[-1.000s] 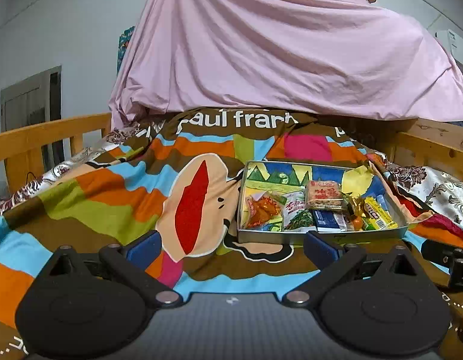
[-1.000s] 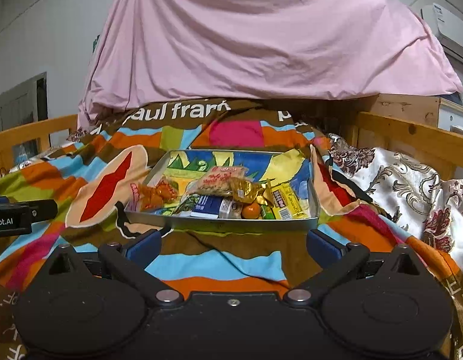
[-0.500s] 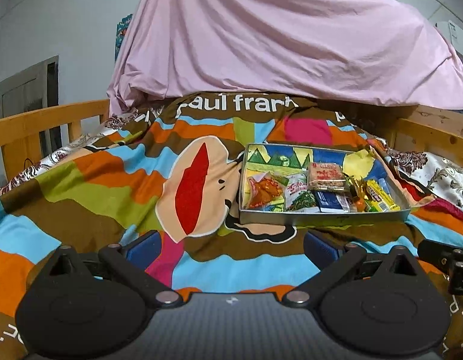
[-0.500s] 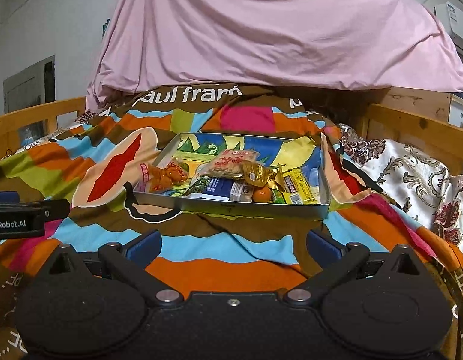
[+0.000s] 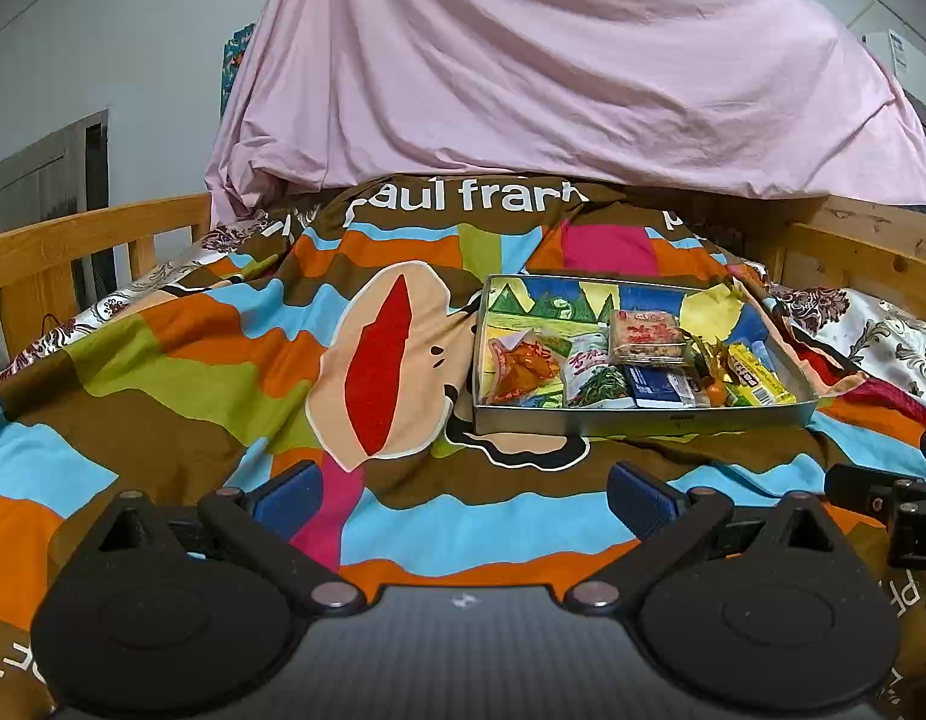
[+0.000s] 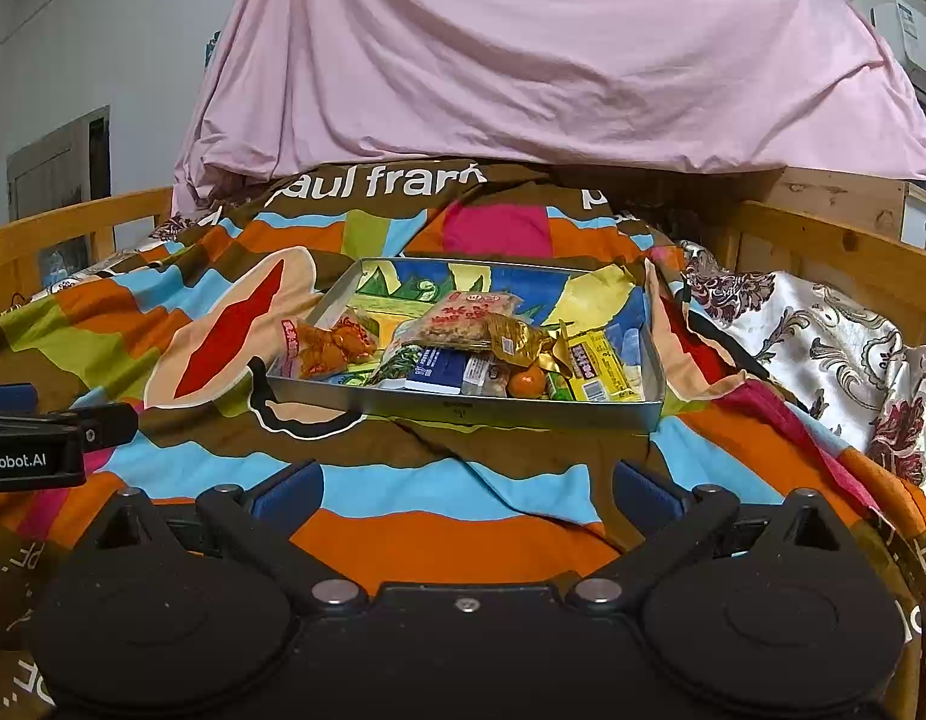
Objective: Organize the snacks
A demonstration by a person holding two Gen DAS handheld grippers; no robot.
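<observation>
A shallow metal tray (image 5: pixel 643 420) with a colourful printed bottom sits on the striped bedspread; in the right wrist view the tray (image 6: pixel 463 405) lies straight ahead. It holds several snack packets: an orange one (image 5: pixel 520 369), a green one (image 5: pixel 598 375), a clear pack of pinkish crackers (image 5: pixel 646 339), a blue pack (image 6: pixel 435 371), a yellow bar (image 6: pixel 598 369) and a small orange fruit (image 6: pixel 527 383). My left gripper (image 5: pixel 463 498) is open and empty, short of the tray and to its left. My right gripper (image 6: pixel 466 495) is open and empty, short of the tray's front wall.
The bedspread (image 5: pixel 192 360) covers a bed with wooden rails on the left (image 5: pixel 72 246) and right (image 6: pixel 853 252). A pink sheet (image 5: pixel 553 72) drapes over a large mound behind. A floral quilt (image 6: pixel 823 348) lies right of the tray.
Both grippers have risen and tilted slightly, so the tray sits lower and closer in both views. Both stay open and empty; the snacks have not moved.
</observation>
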